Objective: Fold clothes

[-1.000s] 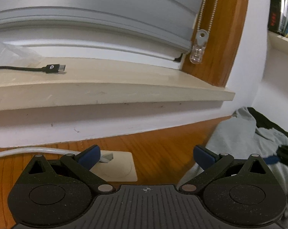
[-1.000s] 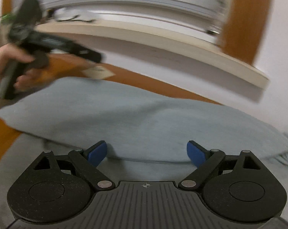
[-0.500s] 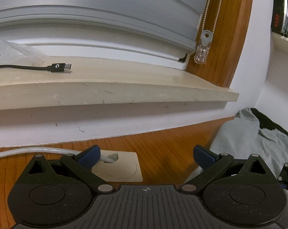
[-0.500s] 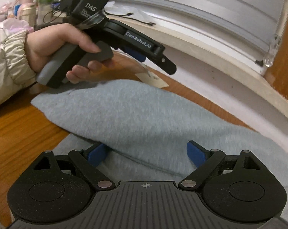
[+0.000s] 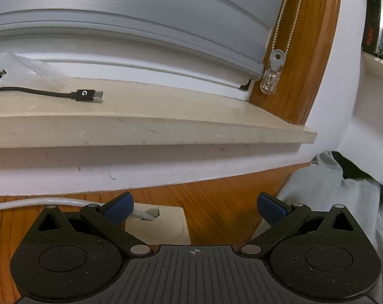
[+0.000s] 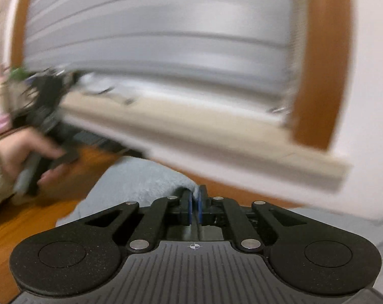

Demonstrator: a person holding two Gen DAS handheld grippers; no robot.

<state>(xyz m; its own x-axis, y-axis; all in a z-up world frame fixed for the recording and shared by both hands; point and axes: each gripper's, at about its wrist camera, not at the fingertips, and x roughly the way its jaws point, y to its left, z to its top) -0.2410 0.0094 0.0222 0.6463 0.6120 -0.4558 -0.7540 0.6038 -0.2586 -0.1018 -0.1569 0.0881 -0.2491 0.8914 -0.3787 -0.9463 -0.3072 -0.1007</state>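
Left gripper (image 5: 194, 209): your fingers (image 5: 118, 204) are spread wide and grasp nothing. They hang above the bare wooden counter (image 5: 216, 197), at the bottom centre of the left view.
Right gripper (image 6: 194, 204): your fingers are clenched on a fold of the grey garment (image 6: 145, 177), at the centre of the right view. Cloth shows between the blue pads.
Garment: in the right view it lies on the counter, from centre to lower left. In the left view it sits at the lower right edge, beside a dark cloth (image 5: 351, 167).
Hand (image 6: 21, 157): at the left edge of the right view it grips the left gripper's handle. This view is blurred.
Sill (image 5: 166, 124): it crosses the middle of the left view. A black cable (image 5: 86, 95) lies on it at the left.
Socket plate (image 5: 163, 224): it lies on the counter between your left fingers, with a white cord (image 5: 26, 204) leading left.
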